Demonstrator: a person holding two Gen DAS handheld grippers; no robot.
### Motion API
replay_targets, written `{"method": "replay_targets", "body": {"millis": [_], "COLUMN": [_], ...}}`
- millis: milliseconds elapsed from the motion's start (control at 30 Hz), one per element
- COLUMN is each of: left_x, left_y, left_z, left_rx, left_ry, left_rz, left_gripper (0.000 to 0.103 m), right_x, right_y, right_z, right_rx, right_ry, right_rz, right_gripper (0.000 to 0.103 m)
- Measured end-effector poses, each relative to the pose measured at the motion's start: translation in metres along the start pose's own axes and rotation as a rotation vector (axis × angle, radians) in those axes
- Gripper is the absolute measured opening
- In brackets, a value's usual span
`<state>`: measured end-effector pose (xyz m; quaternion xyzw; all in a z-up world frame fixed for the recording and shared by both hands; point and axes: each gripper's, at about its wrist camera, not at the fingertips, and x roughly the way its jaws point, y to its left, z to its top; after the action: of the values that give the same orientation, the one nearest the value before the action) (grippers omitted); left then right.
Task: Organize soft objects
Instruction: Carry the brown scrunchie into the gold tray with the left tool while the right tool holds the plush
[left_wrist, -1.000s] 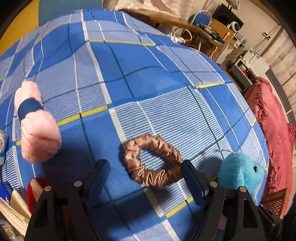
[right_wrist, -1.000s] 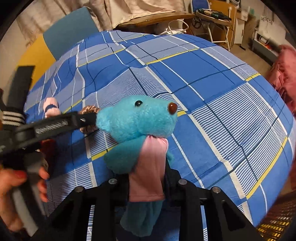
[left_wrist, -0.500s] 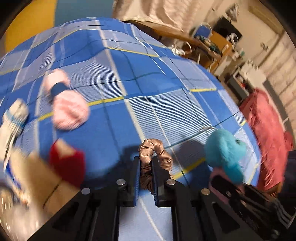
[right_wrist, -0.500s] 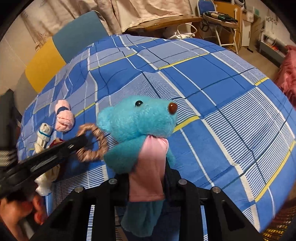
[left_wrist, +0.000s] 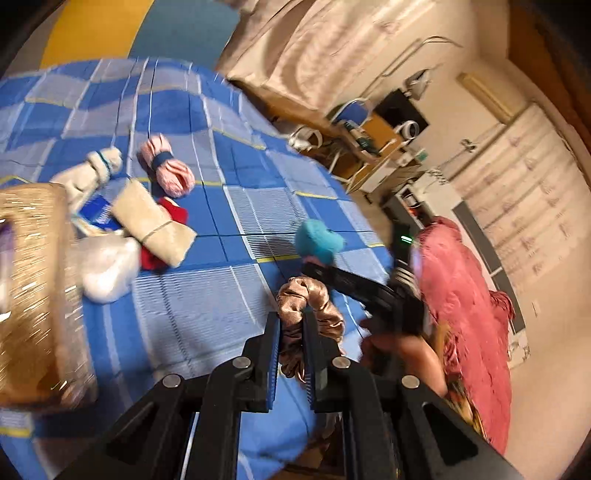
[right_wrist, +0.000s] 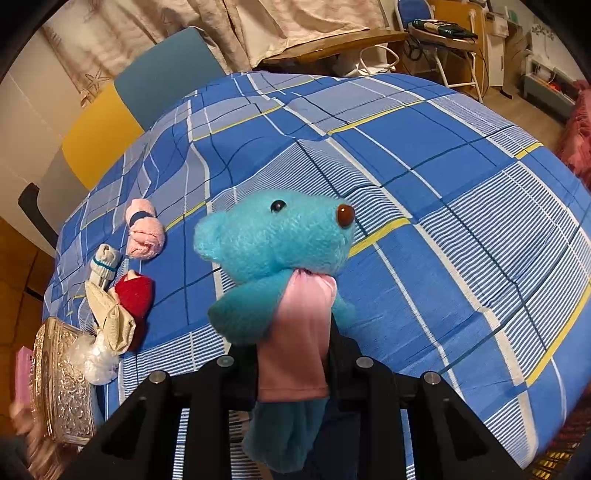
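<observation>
Left tool (left_wrist: 291, 339): clamped on brown satin scrunchie (left_wrist: 314, 299), lifted above the bed (left_wrist: 184, 317).
Right tool (right_wrist: 291, 354): gripping blue teddy (right_wrist: 277, 236) by its pink-clothed body, above the bed.

A black two-finger claw (right_wrist: 293, 354) clamps a turquoise plush bear in a pink shirt (right_wrist: 284, 273) above a bed covered in blue plaid sheeting (right_wrist: 424, 192). At left lie a pink rolled sock (right_wrist: 144, 236), a red-and-beige bundle (right_wrist: 127, 306) and an ornate gold metal box (right_wrist: 61, 384).
</observation>
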<state>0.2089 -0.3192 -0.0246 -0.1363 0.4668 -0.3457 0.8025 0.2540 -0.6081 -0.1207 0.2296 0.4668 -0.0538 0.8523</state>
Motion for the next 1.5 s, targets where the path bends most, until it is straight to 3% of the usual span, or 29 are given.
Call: {"method": "replay_targets", "body": {"millis": [200, 433, 600, 800, 867, 1000, 1267, 1467, 1500], "left_x": [-0.097, -0.182, -0.213, -0.236, -0.240, -0.244, -0.230, -0.229, -0.229], "left_y": [0.033, 0.114, 0.175, 0.257, 0.285, 0.333, 0.392, 0.416, 0.417], "left_z": [-0.024, -0.038, -0.045, -0.055, -0.055, -0.055, -0.050, -0.042, -0.039], "left_rx": [-0.007, -0.127, -0.223, -0.347, -0.372, -0.432, -0.514, -0.535, -0.529], "left_ry": [-0.130, -0.275, -0.331, -0.365, -0.344, -0.304, -0.243, -0.252, -0.251], "left_rz": [-0.036, 0.065, 0.151, 0.293, 0.352, 0.403, 0.422, 0.465, 0.469], "left_gripper": [0.010, 0.010, 0.010, 0.010, 0.010, 0.010, 0.011, 0.011, 0.015], "right_x": [-0.010, -0.027, -0.047, -0.086, -0.101, -0.128, -0.168, -0.173, -0.172], "right_y": [0.024, 0.045, 0.067, 0.102, 0.118, 0.152, 0.228, 0.280, 0.289], "right_z": [-0.007, -0.021, -0.033, -0.050, -0.056, -0.071, -0.105, -0.132, -0.137], "right_rx": [-0.113, -0.117, -0.123, -0.144, -0.160, -0.182, -0.285, -0.357, -0.372], "right_ry": [-0.063, -0.121, -0.146, -0.190, -0.205, -0.217, -0.234, -0.179, -0.167], "right_rz": [0.015, 0.047, 0.079, 0.145, 0.167, 0.235, 0.352, 0.462, 0.475], "right_gripper": [0.028, 0.028, 0.028, 0.028, 0.028, 0.028, 0.028, 0.028, 0.028]}}
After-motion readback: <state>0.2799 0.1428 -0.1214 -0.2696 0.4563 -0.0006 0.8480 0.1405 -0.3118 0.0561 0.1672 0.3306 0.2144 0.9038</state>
